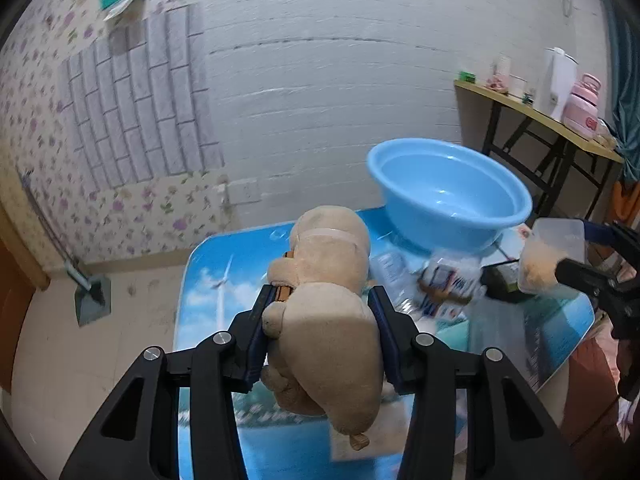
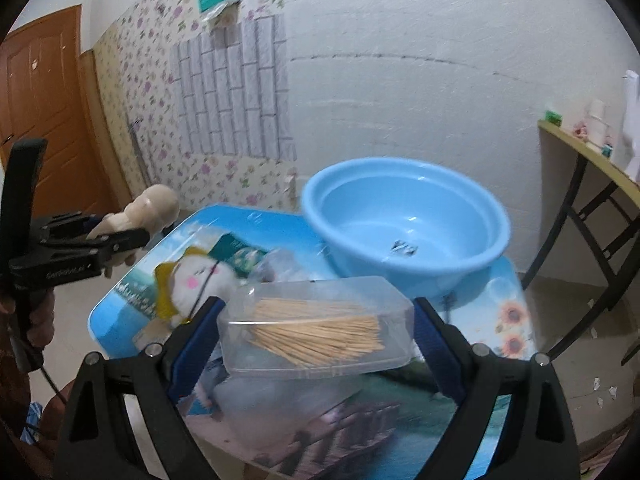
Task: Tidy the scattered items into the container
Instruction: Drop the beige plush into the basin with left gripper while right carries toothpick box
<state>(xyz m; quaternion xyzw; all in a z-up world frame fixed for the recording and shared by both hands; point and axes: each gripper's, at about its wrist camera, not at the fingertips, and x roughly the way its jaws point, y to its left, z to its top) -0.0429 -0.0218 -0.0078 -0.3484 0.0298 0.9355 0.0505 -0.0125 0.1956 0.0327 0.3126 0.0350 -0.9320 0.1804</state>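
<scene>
Fingers (image 1: 266,312) of the left gripper (image 1: 320,320) pinch a plush (image 1: 324,320), right gripper (image 2: 316,328) fingers (image 2: 196,332) a toothpick box (image 2: 316,328); both need carrying ahead over the basin (image 2: 404,220).

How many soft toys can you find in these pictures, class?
2. A beige plush toy is clamped in the left gripper; a white plush with yellow trim lies on the table. Clutter may hide more.
</scene>
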